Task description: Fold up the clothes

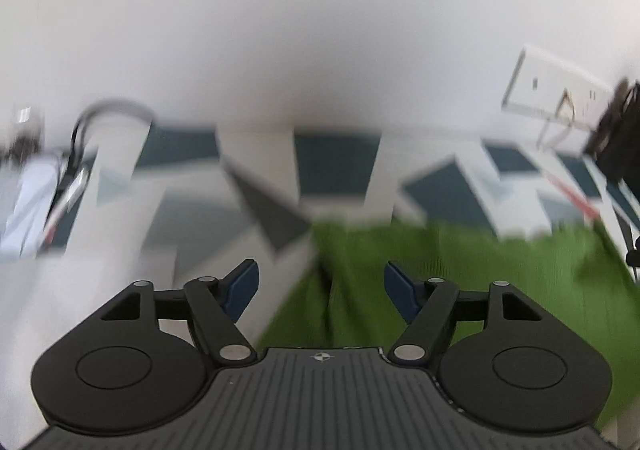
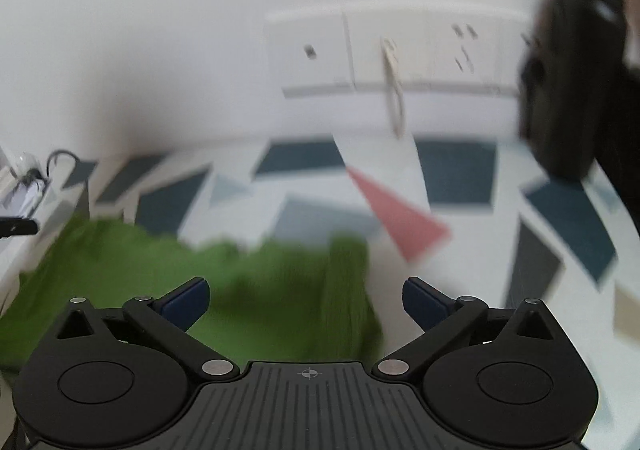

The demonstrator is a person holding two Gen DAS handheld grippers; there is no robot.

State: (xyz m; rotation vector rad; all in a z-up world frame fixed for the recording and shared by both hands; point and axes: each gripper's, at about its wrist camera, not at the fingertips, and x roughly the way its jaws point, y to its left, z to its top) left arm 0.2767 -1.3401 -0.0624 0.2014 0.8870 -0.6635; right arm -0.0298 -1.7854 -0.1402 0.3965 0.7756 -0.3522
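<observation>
Only the right view shows a pink triangle [image 2: 396,215] on the geometric-patterned cover [image 2: 460,173]; only the left shows a cable [image 1: 108,109]. Both blur. The ribbed green garment [image 1: 460,270] lies on the cover beneath both grippers, left [image 1: 320,286] and right [image 2: 306,300], jaws apart, empty.

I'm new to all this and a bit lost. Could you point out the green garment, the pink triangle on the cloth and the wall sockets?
Green garment [image 2: 280,290]: right wrist view, on its ribbed middle.
Pink triangle [image 2: 396,213]: right wrist view, on its centre.
Wall sockets [image 2: 400,53]: right wrist view, on the white plate.
</observation>
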